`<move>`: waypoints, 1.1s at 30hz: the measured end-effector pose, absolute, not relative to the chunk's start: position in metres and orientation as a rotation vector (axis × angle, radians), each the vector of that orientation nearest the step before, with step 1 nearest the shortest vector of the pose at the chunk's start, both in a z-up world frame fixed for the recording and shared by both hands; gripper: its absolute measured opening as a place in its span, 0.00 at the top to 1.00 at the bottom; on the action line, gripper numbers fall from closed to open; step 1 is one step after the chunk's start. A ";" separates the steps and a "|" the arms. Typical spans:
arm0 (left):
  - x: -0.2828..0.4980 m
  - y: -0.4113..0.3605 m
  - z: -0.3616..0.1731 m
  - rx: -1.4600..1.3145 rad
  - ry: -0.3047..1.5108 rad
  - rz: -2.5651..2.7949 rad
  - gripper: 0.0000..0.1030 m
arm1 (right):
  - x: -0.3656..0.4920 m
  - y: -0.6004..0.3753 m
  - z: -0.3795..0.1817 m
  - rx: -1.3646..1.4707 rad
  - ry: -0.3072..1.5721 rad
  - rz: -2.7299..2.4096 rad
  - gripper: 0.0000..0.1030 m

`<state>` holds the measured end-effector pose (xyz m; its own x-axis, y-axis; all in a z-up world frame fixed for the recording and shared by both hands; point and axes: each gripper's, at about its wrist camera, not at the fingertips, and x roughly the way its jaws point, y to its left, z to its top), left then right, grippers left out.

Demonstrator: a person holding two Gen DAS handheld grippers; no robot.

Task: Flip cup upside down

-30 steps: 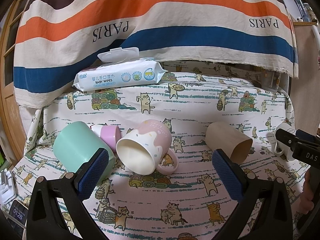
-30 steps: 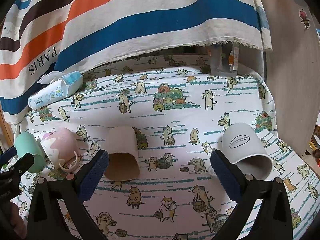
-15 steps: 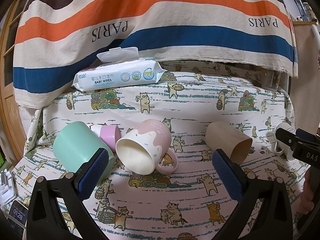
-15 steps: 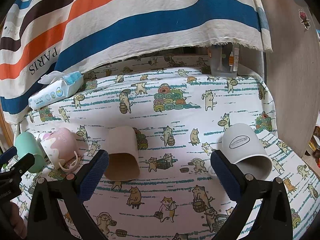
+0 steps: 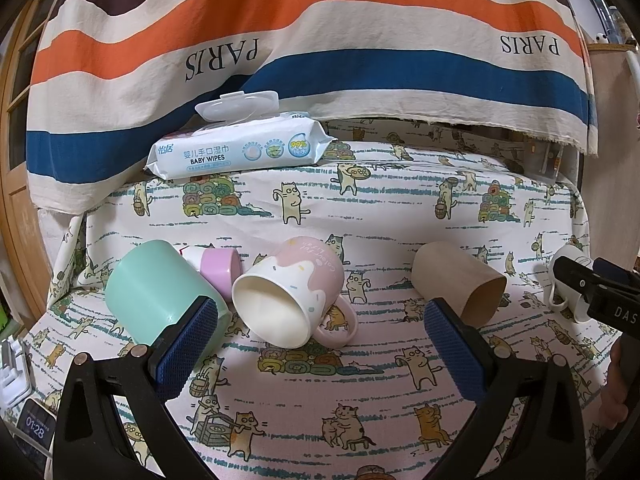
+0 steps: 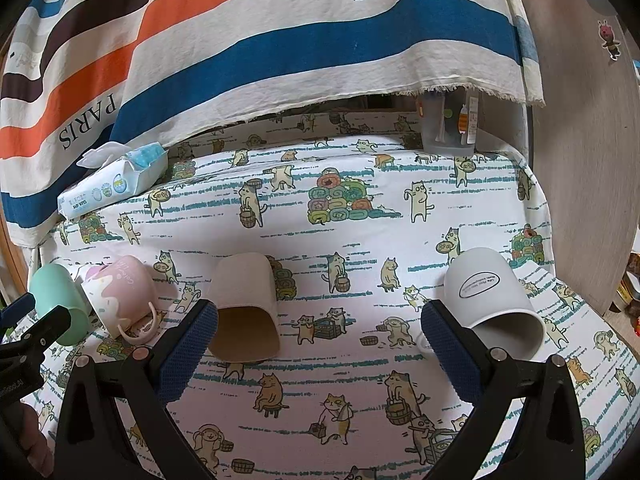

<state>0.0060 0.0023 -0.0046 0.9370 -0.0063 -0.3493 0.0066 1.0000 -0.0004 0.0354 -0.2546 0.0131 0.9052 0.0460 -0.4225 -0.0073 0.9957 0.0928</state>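
1. From my left wrist camera, the mint green cup lies on its side at about 9 o'clock, its base turned toward me, partly behind the left blue pad of my tongs.
2. Just beside it, at its 2 o'clock, there is a small lilac cup, also on its side and touching the green one.
3. The pink mug lies at the centre of this view, its white mouth facing me and a little toward 7 o'clock, its handle resting on the cat-print tablecloth.
4. My left gripper is wide open and holds nothing; the pink mug is ahead of the gap between the pads, not touched.
5. The pack of baby wipes stands at 12 o'clock, its lid flipped up against the striped cloth.
6. The brown paper cup lies on its side at 3 o'clock, well apart from the mug.
7. In my right wrist camera the same brown cup is at 9 o'clock, its mouth toward me, just behind the left pad.
8. My right gripper is also wide open and empty.
9. The white mug lies on its side at 3 o'clock, mouth facing me, just behind the right pad.
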 end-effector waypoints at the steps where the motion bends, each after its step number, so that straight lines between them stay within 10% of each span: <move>1: 0.006 0.002 -0.005 0.001 0.357 -0.007 0.01 | 0.035 -0.255 0.013 0.090 0.438 0.028 0.01; 33: 0.011 0.007 -0.003 -0.016 0.377 -0.001 0.01 | 0.035 -0.256 0.015 0.093 0.434 0.025 0.01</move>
<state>0.0106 0.0072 -0.0031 0.9297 -0.0036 -0.3682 -0.0025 0.9999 -0.0161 0.0348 -0.2556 0.0151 0.9069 0.0442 -0.4191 -0.0046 0.9955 0.0951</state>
